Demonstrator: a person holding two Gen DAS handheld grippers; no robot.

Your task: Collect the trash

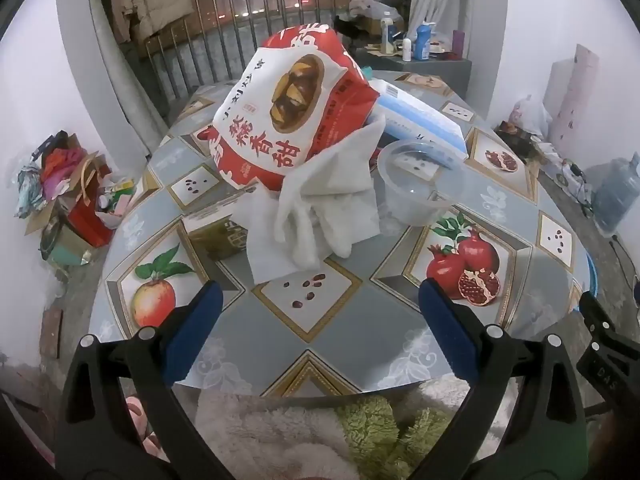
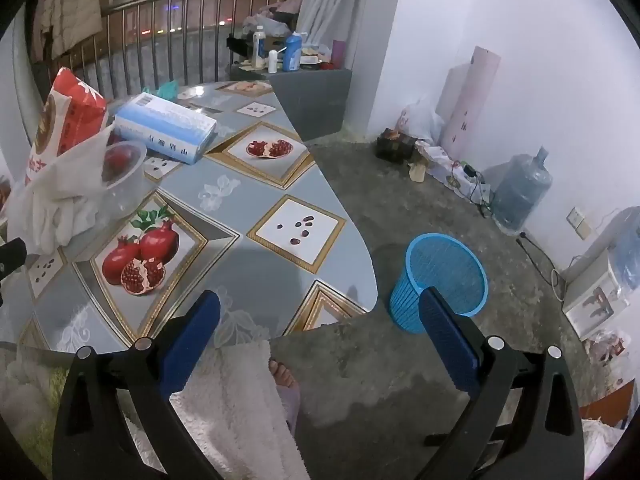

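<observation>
Red-white snack bag (image 1: pixel 288 108) — large Chinese characters, reading unsure; blue tissue pack (image 2: pixel 166 128) print too small. Left gripper (image 1: pixel 320 320), right gripper (image 2: pixel 320 320) — both spread wide, empty.

Red-and-white snack bag (image 1: pixel 288 116) reads "香甜"; blue tissue pack's (image 2: pixel 166 128) print too blurred

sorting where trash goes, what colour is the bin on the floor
Bright blue, with a slatted mesh wall: the waste bin beside the table. It shows best in the right wrist view.
</observation>
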